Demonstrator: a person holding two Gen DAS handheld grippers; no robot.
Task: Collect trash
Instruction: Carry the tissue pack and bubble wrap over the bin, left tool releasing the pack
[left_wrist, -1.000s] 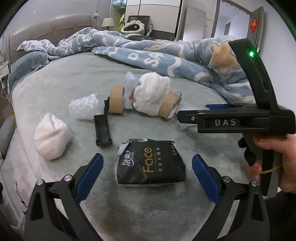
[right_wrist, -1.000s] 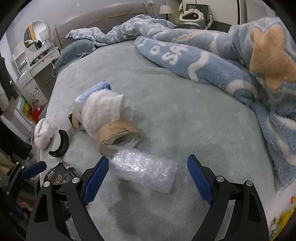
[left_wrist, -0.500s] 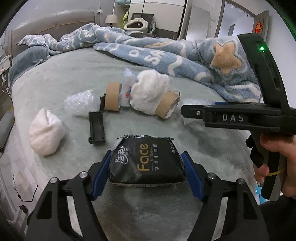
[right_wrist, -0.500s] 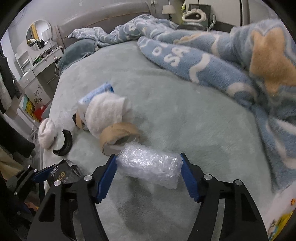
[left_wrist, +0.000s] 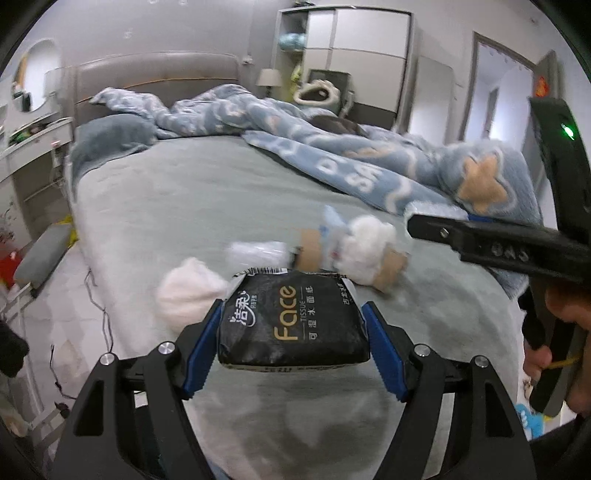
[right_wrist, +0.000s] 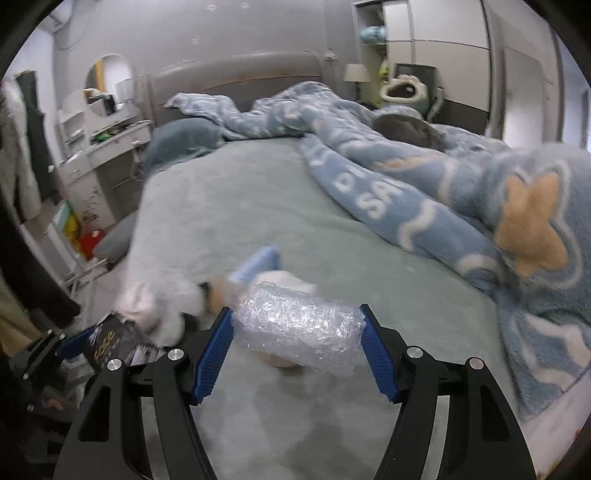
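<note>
left tool (left_wrist: 291, 349): clamped on the black tissue pack (left_wrist: 291, 325), squeezed between both blue pads, up off the bed (left_wrist: 192, 199)
right tool (right_wrist: 297, 349): gripping the bubble wrap wad (right_wrist: 297, 334) across its ends
behind: blurry white wads (left_wrist: 190, 291) and cardboard rolls (left_wrist: 389, 267) on the sheet
far: blue blanket (right_wrist: 443, 195)

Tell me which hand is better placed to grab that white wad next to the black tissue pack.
Neither is free: the left tool grips the tissue pack and the right tool the bubble wrap. Once emptied, left; the white wad lies beside it.

"Face TISSUE" on black tissue pack (left_wrist: 291, 325)
</note>
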